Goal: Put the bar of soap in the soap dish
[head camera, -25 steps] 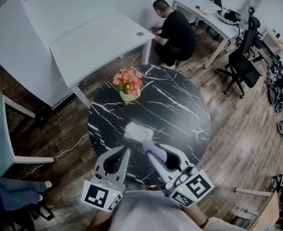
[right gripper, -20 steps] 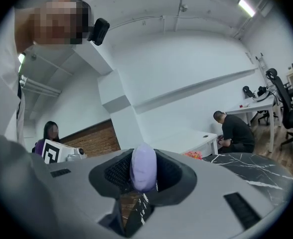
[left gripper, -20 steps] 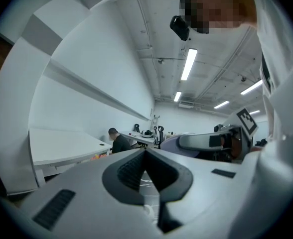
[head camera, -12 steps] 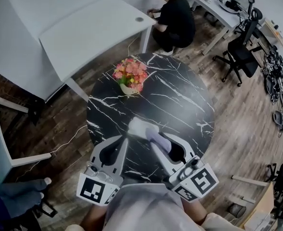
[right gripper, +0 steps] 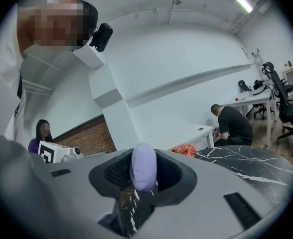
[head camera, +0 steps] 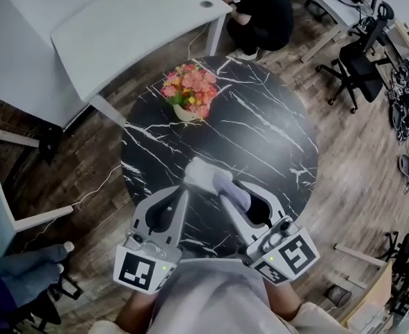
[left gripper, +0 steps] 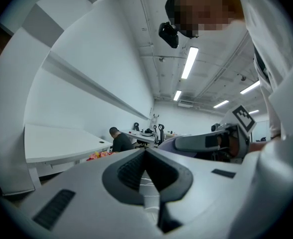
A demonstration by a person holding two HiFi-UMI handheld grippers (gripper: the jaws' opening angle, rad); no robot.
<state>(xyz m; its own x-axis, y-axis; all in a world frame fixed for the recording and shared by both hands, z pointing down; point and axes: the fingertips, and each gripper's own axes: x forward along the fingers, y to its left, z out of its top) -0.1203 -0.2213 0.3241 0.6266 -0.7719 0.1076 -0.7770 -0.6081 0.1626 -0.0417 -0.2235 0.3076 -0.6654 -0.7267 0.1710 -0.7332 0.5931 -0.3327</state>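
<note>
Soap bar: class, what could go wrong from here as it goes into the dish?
The right gripper holds the rounded soap bar with part sticking out past its pads, so it might slip or twist free above the table. The soap dish lies right by the tip of the left gripper; a nudge could push it away.

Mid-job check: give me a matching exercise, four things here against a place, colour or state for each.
1. bar of soap
2. soap dish
3. flowers
4. left hand-held gripper

A. jaws together, nothing held
B. at the table's far edge
C. white, mid-table
D. clamped in the right hand-held gripper

Pairs: 1-D, 2-C, 3-B, 4-A
</note>
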